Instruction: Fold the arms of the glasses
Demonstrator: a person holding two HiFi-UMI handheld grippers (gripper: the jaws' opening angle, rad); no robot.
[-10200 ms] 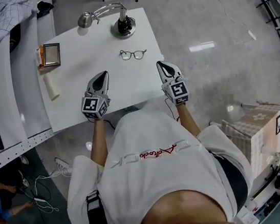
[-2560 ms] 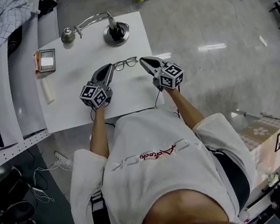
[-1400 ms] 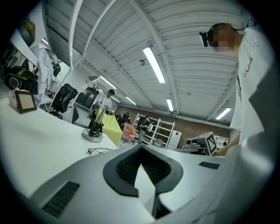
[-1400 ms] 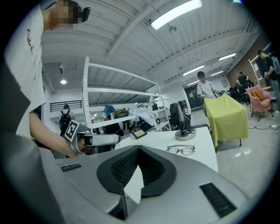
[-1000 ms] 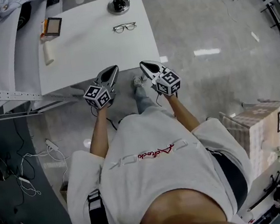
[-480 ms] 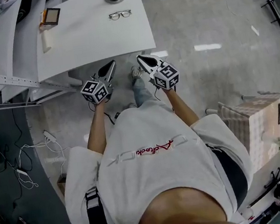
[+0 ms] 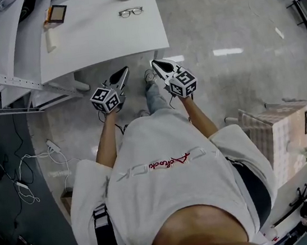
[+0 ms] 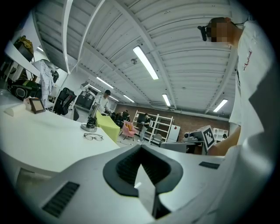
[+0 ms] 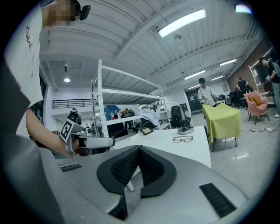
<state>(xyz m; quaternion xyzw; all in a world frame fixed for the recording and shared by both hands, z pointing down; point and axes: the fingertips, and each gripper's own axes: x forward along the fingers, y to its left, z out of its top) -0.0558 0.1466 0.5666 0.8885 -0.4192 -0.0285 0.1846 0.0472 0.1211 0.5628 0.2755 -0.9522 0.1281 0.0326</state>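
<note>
Glasses (image 7: 130, 12) on white table (image 7: 102, 41), left gripper (image 7: 120, 76) and right gripper (image 7: 159, 66) clenched empty, well apart from glasses

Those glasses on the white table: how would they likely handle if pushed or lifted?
The glasses look thin-framed, so they are probably light and easily bent by a hard pinch. Lying low on the smooth white table, they would likely slide rather than tip when nudged.
</note>
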